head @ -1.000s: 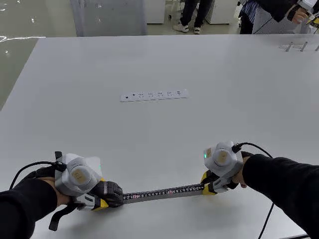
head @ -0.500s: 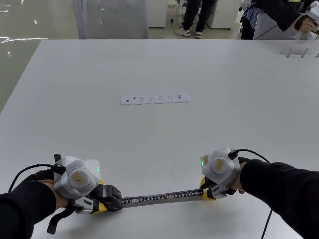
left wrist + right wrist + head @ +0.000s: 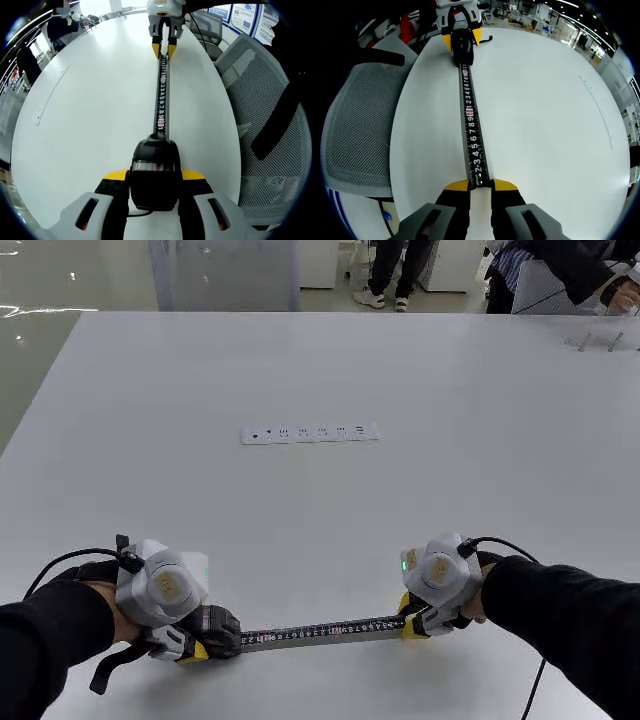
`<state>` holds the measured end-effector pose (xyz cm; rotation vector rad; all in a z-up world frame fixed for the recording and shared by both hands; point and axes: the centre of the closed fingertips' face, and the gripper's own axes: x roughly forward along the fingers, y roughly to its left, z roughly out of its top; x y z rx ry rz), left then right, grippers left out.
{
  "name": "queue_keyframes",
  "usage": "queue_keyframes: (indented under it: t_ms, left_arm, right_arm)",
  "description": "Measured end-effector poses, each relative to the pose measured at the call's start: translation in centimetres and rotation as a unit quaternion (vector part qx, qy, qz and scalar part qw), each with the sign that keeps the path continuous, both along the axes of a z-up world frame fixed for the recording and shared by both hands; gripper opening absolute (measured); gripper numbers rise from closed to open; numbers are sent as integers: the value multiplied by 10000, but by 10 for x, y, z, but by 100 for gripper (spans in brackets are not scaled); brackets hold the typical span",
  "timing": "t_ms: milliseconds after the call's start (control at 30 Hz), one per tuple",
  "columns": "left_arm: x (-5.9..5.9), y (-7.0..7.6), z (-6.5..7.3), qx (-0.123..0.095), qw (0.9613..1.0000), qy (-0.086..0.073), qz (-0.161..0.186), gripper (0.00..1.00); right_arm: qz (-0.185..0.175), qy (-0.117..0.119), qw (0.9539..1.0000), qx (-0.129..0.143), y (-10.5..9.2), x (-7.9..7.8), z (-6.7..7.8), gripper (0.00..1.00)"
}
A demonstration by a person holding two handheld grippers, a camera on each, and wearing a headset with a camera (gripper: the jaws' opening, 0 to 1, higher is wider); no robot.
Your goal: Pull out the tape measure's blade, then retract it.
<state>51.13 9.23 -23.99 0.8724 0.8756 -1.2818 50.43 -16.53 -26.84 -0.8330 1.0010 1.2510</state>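
Observation:
The black tape measure case [image 3: 213, 630] [image 3: 155, 172] sits low on the white table [image 3: 330, 510] at the near left, with my left gripper [image 3: 195, 645] [image 3: 155, 176] shut on it. Its blade [image 3: 320, 631] [image 3: 161, 95] [image 3: 471, 130] lies drawn out to the right, flat along the table. My right gripper [image 3: 412, 625] [image 3: 475, 185] is shut on the blade's end, yellow pads on either side. Across the blade, the right gripper [image 3: 164, 50] faces the left gripper view, and the left gripper [image 3: 462, 37] with the case [image 3: 463, 44] faces the right gripper view.
A white power strip [image 3: 310, 432] lies mid-table, well beyond the blade. A grey mesh chair [image 3: 265, 125] [image 3: 360, 125] stands just off the table's near edge. People [image 3: 390, 270] stand past the far edge, and small metal parts [image 3: 598, 340] lie at the far right.
The head camera has shifted a little. Both grippers and the drawn-out blade keep about the same spread and place on the table.

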Motion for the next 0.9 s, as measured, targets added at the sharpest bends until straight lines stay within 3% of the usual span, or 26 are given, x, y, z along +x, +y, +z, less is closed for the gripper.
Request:
queue_keyframes:
  t_ms: [267, 400, 633, 733, 833, 867, 900]
  left_arm:
    - [0, 9, 5, 44, 10000, -21, -21, 32]
    - [1, 19, 10, 3, 9998, -111, 182, 34]
    - [3, 36, 16, -325, 9966, -128, 746, 38]
    - [5, 41, 17, -516, 9928, -64, 1079, 41]
    - [10, 38, 27, -960, 9845, -142, 1461, 46]
    - [11, 41, 30, -1034, 9815, -160, 1601, 47]
    - [11, 43, 30, -1027, 9810, -189, 1638, 48]
  right_arm:
    - [196, -92, 9997, -125, -1, -1, 2, 17]
    - [-31, -274, 9996, -68, -2, 6, 5, 27]
    - [-541, -435, 9970, 346, -2, 11, 17, 31]
    - [-641, -458, 9959, 433, -2, 7, 21, 34]
    - [-761, -454, 9946, 532, -2, 2, 22, 36]
    - [-802, -472, 9940, 568, -3, -1, 23, 37]
    - [-847, -473, 9934, 606, -3, -2, 23, 37]
